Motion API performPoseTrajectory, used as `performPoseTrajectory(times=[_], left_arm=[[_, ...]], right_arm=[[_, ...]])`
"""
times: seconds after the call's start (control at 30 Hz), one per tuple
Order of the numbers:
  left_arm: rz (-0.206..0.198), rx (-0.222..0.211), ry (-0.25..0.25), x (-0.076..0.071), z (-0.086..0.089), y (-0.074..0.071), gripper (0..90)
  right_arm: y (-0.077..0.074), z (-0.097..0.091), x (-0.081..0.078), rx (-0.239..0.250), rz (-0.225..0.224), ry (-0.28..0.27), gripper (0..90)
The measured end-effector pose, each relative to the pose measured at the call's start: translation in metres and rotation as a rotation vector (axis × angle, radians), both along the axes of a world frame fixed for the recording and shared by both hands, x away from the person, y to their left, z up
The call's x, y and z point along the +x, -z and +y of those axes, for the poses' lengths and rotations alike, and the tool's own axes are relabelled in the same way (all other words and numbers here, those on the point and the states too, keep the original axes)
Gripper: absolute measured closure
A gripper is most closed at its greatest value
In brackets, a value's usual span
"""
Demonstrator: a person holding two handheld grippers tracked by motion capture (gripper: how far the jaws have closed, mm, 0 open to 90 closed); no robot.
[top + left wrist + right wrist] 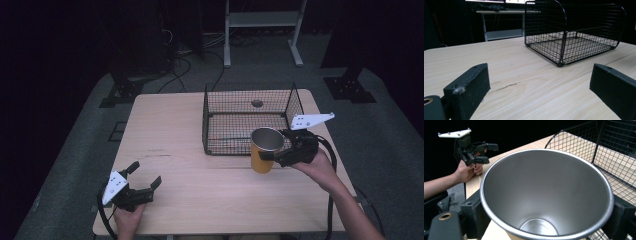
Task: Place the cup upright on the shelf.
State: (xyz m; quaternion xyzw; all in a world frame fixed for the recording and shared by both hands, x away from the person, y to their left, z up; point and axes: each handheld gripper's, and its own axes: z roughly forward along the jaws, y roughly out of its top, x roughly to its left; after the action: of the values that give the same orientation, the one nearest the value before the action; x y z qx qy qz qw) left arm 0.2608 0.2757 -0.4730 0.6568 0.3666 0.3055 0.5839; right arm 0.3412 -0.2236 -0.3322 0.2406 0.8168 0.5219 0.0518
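Observation:
A yellow cup (262,156) with a steel inside (544,192) is upright just in front of the black wire basket (246,120), near its front right corner. My right gripper (276,152) is shut on the cup near its rim, one jaw on each side. I cannot tell whether the cup's base touches the table. My left gripper (146,176) rests open at the table's front left, with nothing between its fingers (469,90). From the right gripper view, the left gripper (485,152) appears far off, held in a hand.
The basket (574,32) is open-topped, with a small dark round thing (257,103) at its back. The wooden table (170,145) has bare room left of the basket. A white frame (262,20) and cables stand on the floor behind.

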Motion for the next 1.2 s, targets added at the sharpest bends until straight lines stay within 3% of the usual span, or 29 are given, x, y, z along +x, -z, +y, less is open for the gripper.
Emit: performPoseTrajectory(times=[0.23, 0.57, 1.2], left_arm=[[-0.001, -0.002, 0.0, 0.0, 0.0, 0.0, 2.2], [-0.001, -0.007, 0.001, 0.0, 0.001, 0.0, 2.2], [0.001, -0.014, 0.004, 0.0, 0.002, 0.0, 2.2]], right_arm=[[-0.007, 0.002, 0.014, -0.01, 0.012, -0.02, 12.4], [-0.024, 0.014, 0.049, -0.042, 0.001, -0.026, 12.3], [-0.029, 0.034, 0.11, -0.087, 0.035, 0.006, 11.8]])
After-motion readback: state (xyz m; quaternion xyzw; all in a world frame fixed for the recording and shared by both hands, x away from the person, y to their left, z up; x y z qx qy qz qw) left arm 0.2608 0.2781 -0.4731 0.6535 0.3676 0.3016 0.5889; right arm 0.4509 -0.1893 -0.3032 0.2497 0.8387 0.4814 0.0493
